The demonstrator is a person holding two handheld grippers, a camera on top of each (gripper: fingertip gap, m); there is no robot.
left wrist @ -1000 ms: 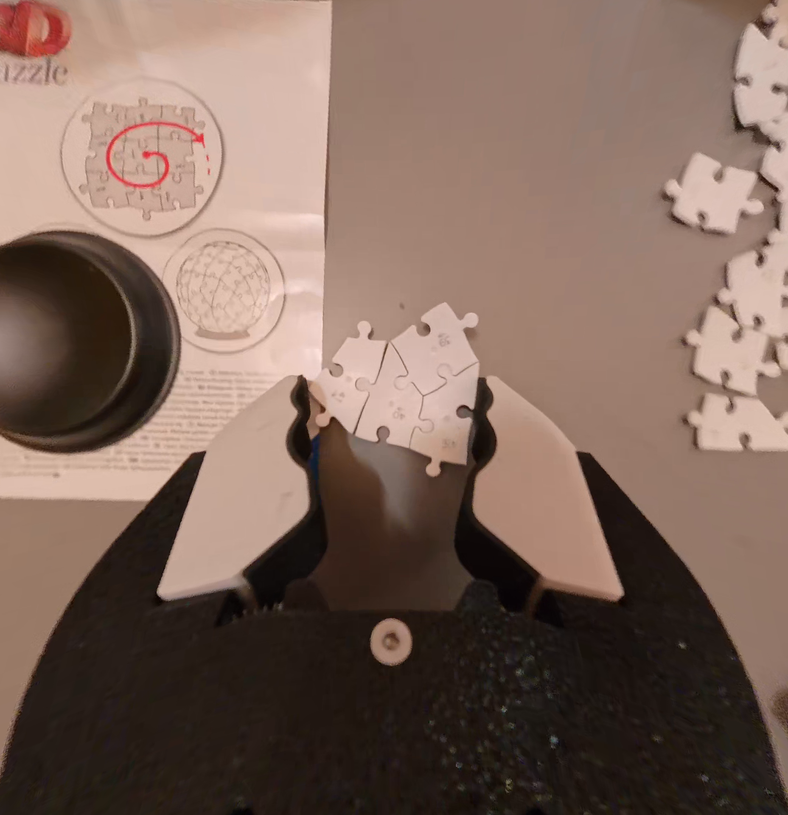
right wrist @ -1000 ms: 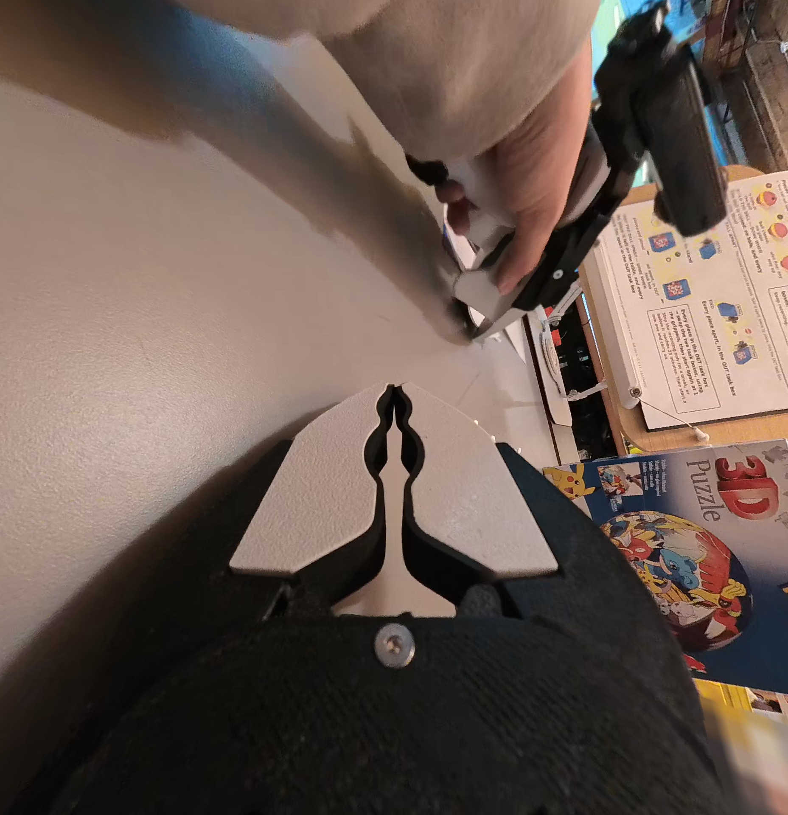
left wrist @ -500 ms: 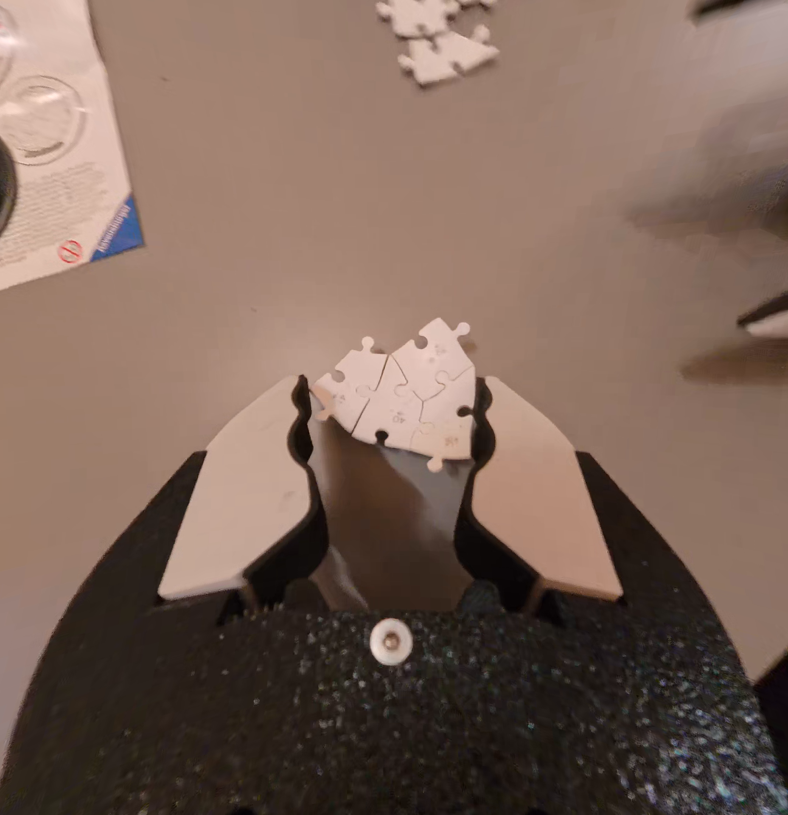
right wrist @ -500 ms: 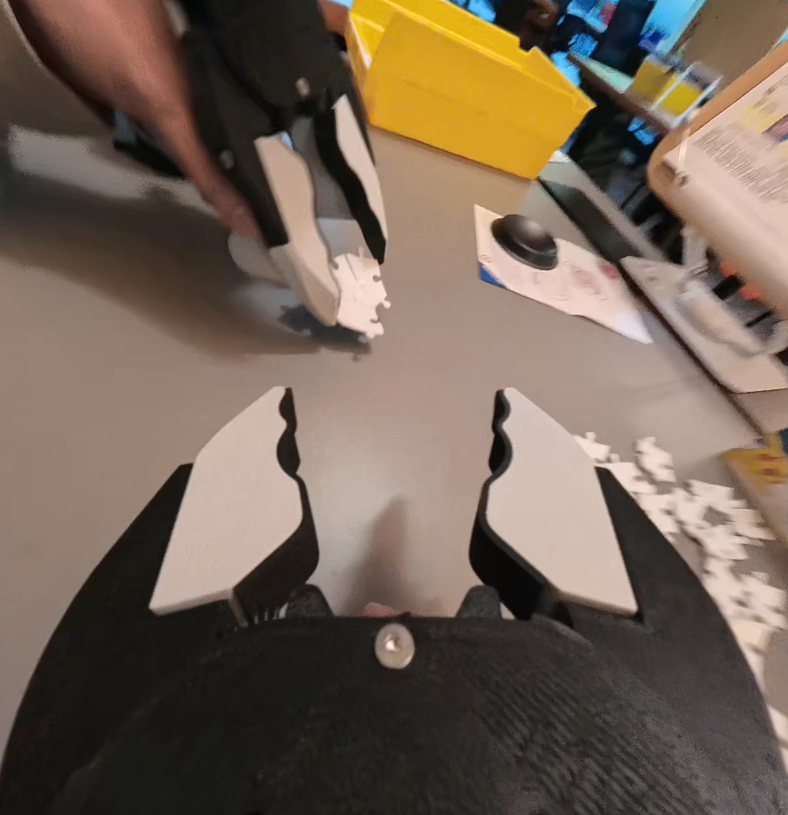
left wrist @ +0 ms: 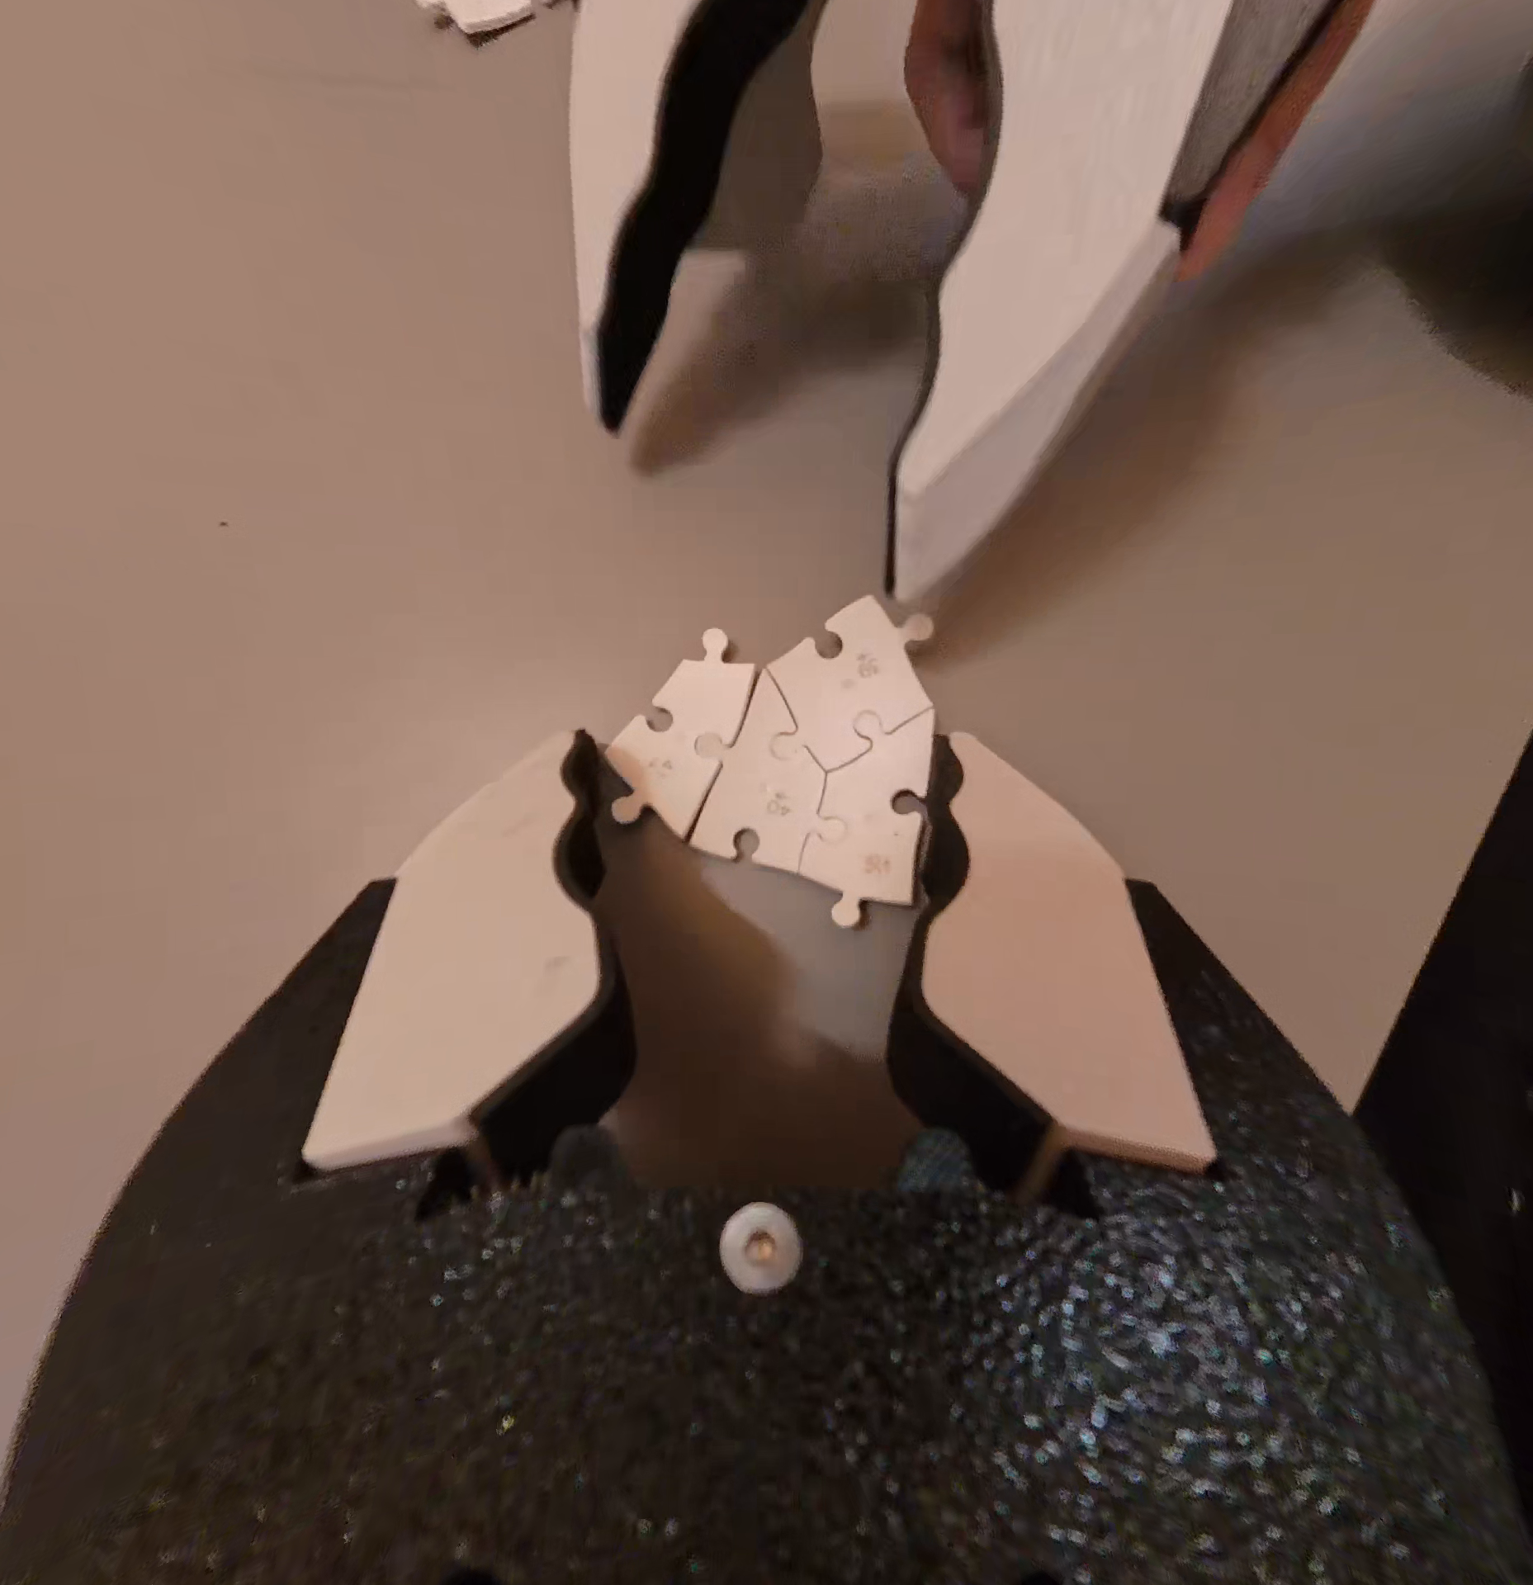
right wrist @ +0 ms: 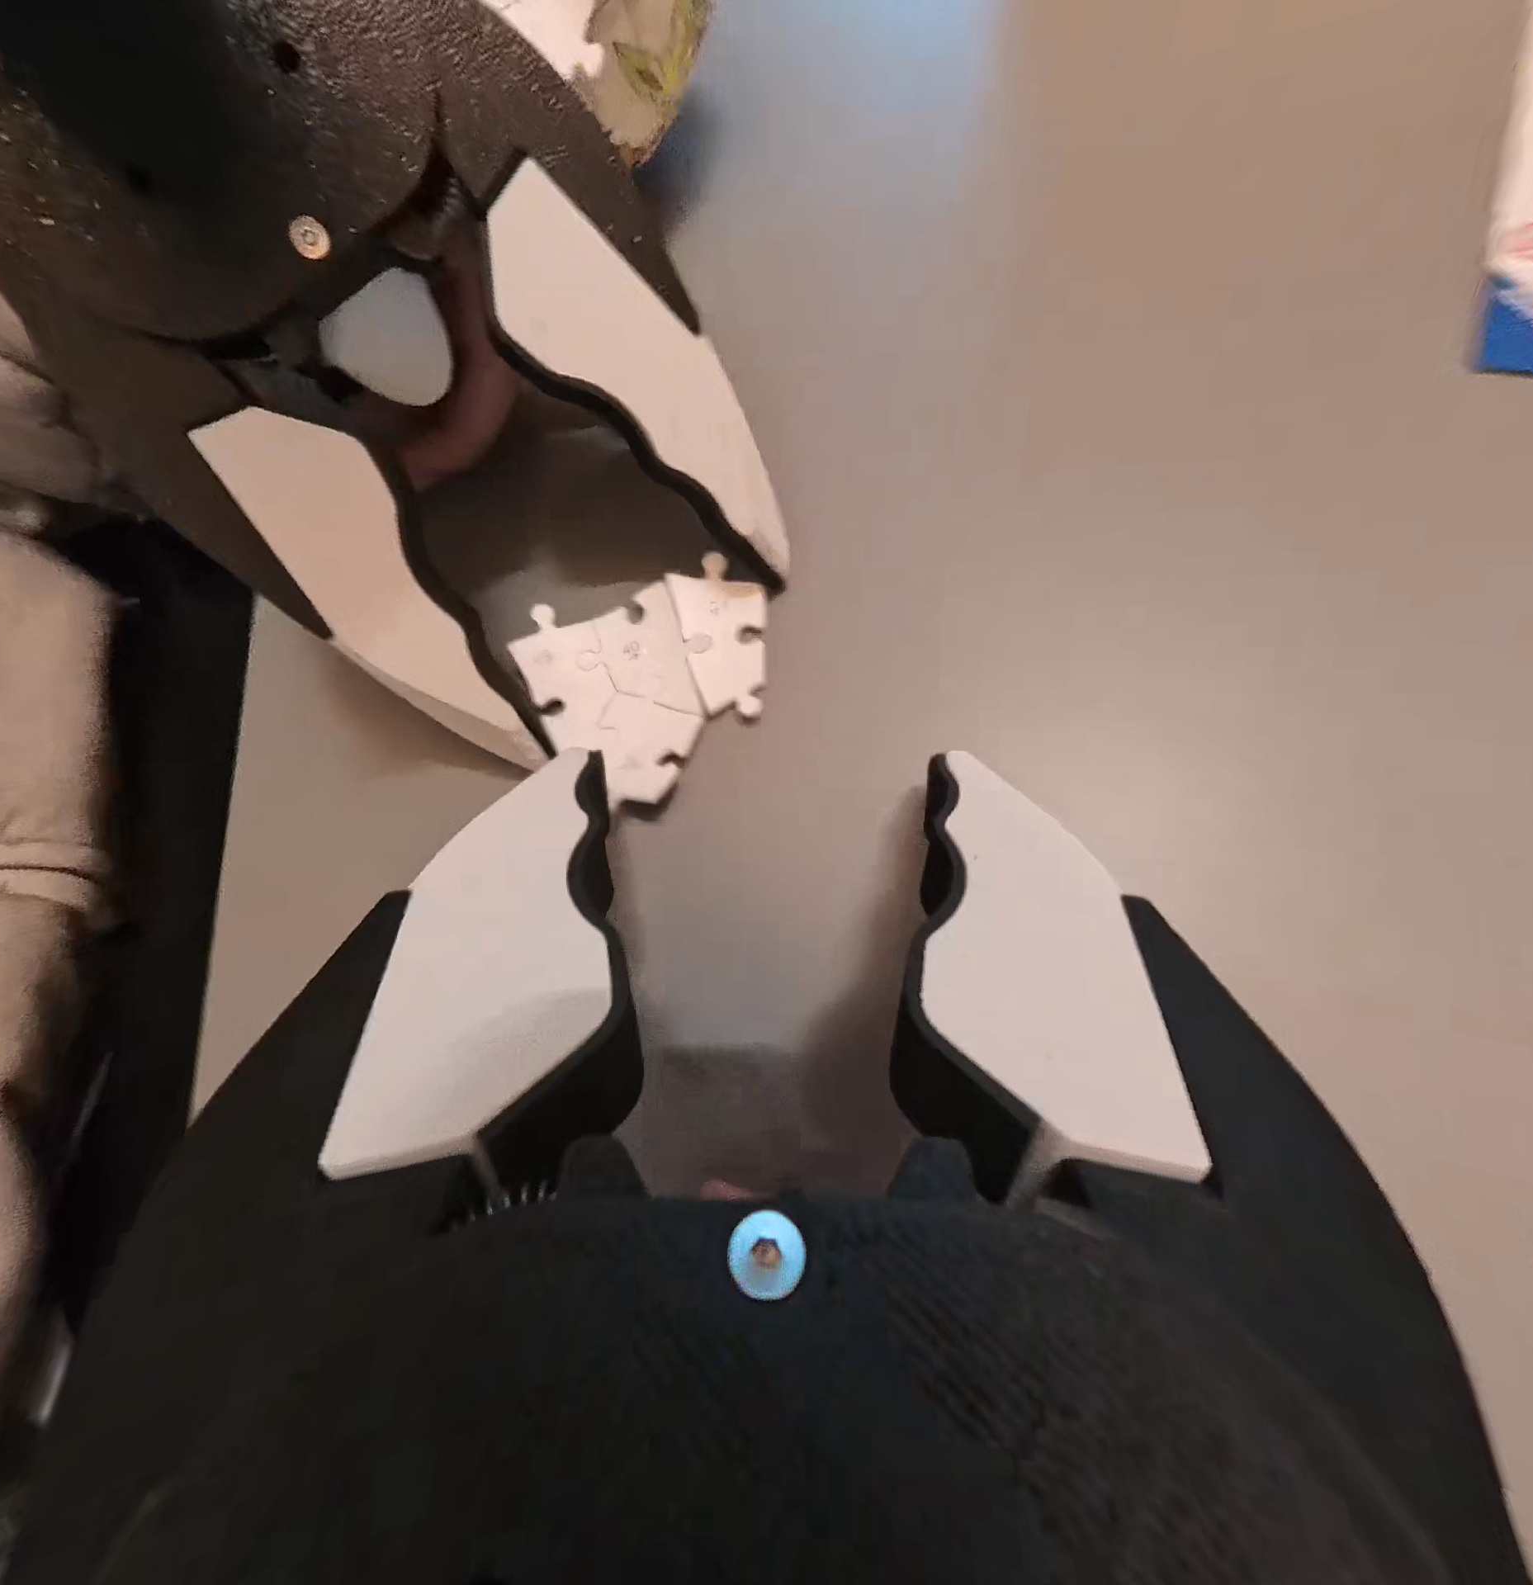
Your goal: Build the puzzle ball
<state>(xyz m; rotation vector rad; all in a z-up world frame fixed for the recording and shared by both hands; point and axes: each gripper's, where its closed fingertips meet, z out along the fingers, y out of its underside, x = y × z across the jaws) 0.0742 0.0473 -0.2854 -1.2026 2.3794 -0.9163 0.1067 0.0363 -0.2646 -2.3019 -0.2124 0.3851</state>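
Risk lies in the handover: left tongs (left wrist: 758, 746) clench a joined cluster (left wrist: 797, 763) of four pieces above the surface (left wrist: 274, 429), while right tongs (right wrist: 767, 768), spread and empty, sit just beside its far tip. A sideways knock there could pop a joint.

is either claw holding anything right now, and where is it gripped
The left claw holds a joined patch of white puzzle pieces, pinched by its side edges between the fingertips. The right claw is open and empty, just beside the patch.
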